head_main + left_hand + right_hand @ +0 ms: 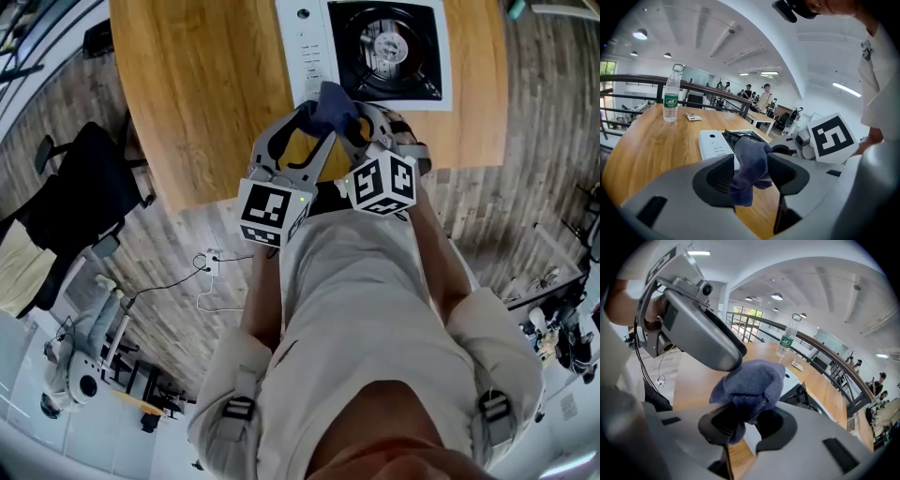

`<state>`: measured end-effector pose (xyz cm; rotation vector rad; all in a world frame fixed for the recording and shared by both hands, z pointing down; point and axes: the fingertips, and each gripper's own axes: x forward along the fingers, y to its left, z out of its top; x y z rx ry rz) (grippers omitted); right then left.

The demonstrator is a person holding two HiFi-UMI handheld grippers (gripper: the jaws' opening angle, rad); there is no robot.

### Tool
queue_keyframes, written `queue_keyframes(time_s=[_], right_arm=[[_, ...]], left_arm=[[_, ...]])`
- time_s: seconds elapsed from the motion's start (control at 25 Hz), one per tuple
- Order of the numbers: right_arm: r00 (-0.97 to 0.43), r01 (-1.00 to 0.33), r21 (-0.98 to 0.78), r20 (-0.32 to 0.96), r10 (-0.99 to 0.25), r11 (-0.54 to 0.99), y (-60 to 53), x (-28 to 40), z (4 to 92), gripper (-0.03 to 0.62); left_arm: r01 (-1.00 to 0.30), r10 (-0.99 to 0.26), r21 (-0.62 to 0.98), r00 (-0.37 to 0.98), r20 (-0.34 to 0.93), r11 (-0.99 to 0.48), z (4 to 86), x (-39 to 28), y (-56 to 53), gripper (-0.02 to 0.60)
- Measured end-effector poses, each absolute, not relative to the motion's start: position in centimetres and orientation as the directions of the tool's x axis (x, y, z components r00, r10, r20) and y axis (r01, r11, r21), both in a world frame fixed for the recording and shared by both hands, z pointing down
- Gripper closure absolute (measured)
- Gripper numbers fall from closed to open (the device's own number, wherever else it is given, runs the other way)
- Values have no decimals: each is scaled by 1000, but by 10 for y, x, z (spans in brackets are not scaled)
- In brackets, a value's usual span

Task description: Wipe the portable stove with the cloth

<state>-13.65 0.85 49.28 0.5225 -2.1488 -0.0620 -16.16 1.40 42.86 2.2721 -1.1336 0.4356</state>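
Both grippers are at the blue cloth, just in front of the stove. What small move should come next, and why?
Probably draw the left gripper clear of the cloth: its jaws stand apart around it, while the right gripper grips it alone, and the portable stove lies just ahead.

Looking like open-plan office/lab hall: white vaulted ceiling [740,28] w/ round lights [640,34] running overhead, dark railing [637,78] bordering big wooden table [206,103], people [764,97] standing in bkgd, office chair [80,202] sitting on plank floor [525,131], power strip [214,265] + robot hardware [89,342] lying there.
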Motion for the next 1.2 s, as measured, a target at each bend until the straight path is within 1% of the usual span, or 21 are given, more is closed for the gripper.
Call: queue_keyframes(time_s=[0.2,0.44,0.48,0.56,0.6,0.76,0.96,1.08,1.2], right_arm=[[-527,-316,297,735,-427,901,1,-150,481,479],[-540,-268,377,703,-462,887,-9,-161,467,467],[-540,-267,379,703,-464,886,-11,-160,466,464],[-540,-272,382,699,-468,883,-13,-155,464,458],[-542,-275,382,696,-470,882,-14,-153,463,451],[-548,-280,387,687,-478,878,-13,-150,460,422],[-552,-303,365,686,-474,880,-14,-143,453,372],[-553,-321,350,685,-474,880,-15,-132,446,318],[-567,-369,320,667,-484,873,-20,-119,432,313]], left_arm=[[-777,-589,351,627,510,-522,427,-150,4,305],[-791,-590,334,607,533,-512,430,-152,-11,301],[-792,-590,324,604,536,-517,430,-153,-12,306],[-795,-591,301,597,543,-527,429,-151,-13,375],[-795,-593,294,595,543,-530,428,-150,-13,398],[-802,-605,274,585,540,-531,425,-148,-11,449],[-815,-629,251,567,532,-523,418,-147,-16,469],[-827,-656,234,551,516,-511,404,-152,-21,471],[-841,-688,208,530,496,-499,388,-158,-31,471]])
